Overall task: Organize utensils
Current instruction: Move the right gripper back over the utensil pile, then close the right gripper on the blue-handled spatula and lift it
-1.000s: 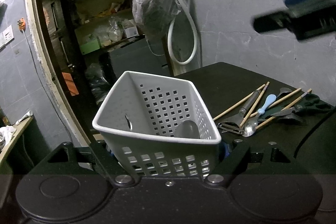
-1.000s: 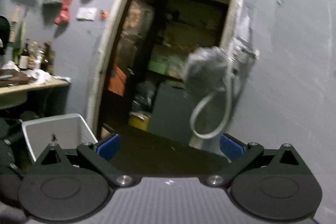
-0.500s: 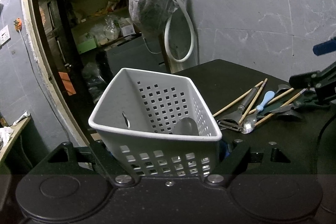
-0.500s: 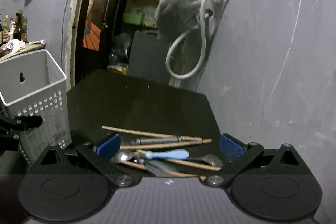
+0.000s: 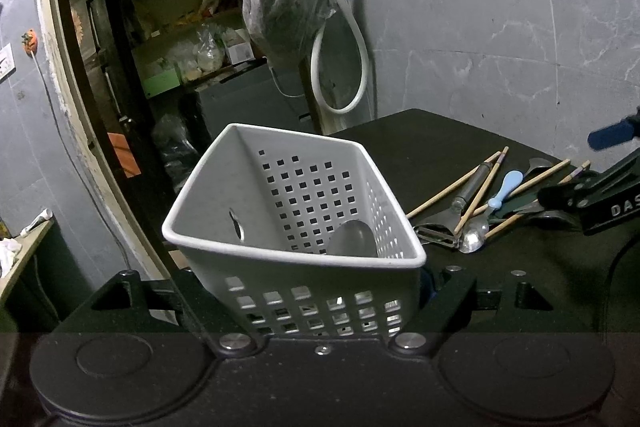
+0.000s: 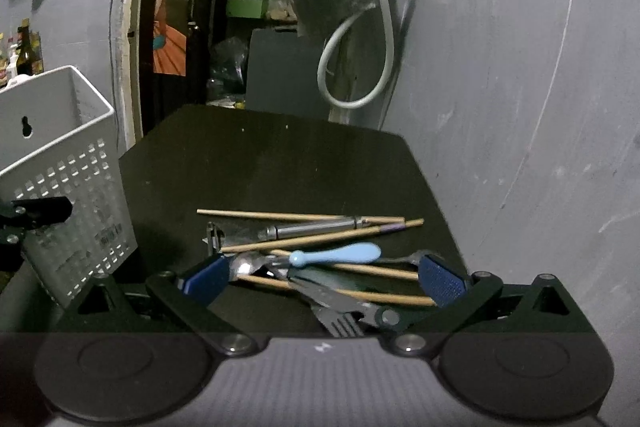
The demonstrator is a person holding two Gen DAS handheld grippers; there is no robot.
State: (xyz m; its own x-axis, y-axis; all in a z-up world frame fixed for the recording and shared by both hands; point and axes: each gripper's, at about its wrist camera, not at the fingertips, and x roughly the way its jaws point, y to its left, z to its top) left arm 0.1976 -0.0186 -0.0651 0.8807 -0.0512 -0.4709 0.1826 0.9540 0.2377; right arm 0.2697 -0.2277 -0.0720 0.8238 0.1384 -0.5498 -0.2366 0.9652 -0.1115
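Utensil pile on the black counter, near its right edge by the grey wall: wooden chopsticks, a peeler, a blue-handled spoon and a dark fork. Right gripper low over the pile, blue pads spread wide either side of it, gripping nothing. Left gripper, at the counter's left edge, clamped on the tilted grey perforated basket, which contains a metal spoon.
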